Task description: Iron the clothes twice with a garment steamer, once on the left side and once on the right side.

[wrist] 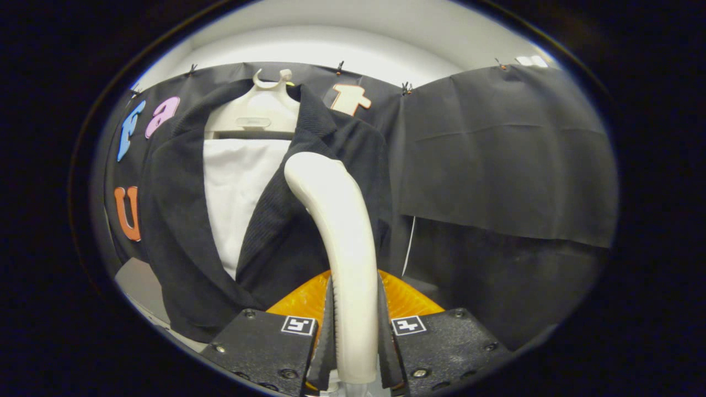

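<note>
The gripper (356, 336) clamps the garment steamer (336, 231) handle between both fingers, its head against the dark jacket (182, 231) on a hanger (259, 113).

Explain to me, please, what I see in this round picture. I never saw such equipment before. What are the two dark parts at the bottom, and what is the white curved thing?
The picture comes from a camera riding on a hand-held gripper, a two-finger tool that a person carries; there is no robot arm. It looks forward along the fingers, which are the two dark parts. They are shut on the white curved handle of a garment steamer, which has an orange part just behind the fingers. Beyond the handle a dark jacket hangs on a white hanger over something white, before the black cloth wall.
</note>
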`<state>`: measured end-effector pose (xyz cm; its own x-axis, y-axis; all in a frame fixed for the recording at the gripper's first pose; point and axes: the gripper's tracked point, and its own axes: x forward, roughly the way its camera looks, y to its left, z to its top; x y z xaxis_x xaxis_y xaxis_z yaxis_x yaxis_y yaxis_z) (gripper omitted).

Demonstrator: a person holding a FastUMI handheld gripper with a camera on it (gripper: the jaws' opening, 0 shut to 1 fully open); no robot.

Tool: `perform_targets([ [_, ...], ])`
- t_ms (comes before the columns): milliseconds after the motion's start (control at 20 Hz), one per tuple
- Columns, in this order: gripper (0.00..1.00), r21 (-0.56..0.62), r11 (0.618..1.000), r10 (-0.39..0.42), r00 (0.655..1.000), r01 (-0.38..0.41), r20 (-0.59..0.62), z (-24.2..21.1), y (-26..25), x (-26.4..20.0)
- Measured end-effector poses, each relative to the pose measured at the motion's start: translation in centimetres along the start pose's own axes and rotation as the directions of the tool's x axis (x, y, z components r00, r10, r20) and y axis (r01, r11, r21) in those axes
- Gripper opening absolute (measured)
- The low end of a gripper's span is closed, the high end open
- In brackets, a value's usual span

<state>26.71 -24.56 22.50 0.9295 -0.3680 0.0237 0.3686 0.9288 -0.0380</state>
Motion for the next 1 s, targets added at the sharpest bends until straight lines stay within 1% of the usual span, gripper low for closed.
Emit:
perform_targets([
  [150, 0.37, -0.018, 1.0, -0.005, 1.0, 0.004, -0.017, -1.8, 0.6, -1.0],
  [550, 0.37, -0.056, 0.998, -0.025, 0.998, 0.022, -0.062, -5.7, 1.0, -1.1],
  [1000, 0.37, -0.069, 0.997, -0.042, 0.992, 0.034, -0.117, -10.7, 1.4, -1.2],
])
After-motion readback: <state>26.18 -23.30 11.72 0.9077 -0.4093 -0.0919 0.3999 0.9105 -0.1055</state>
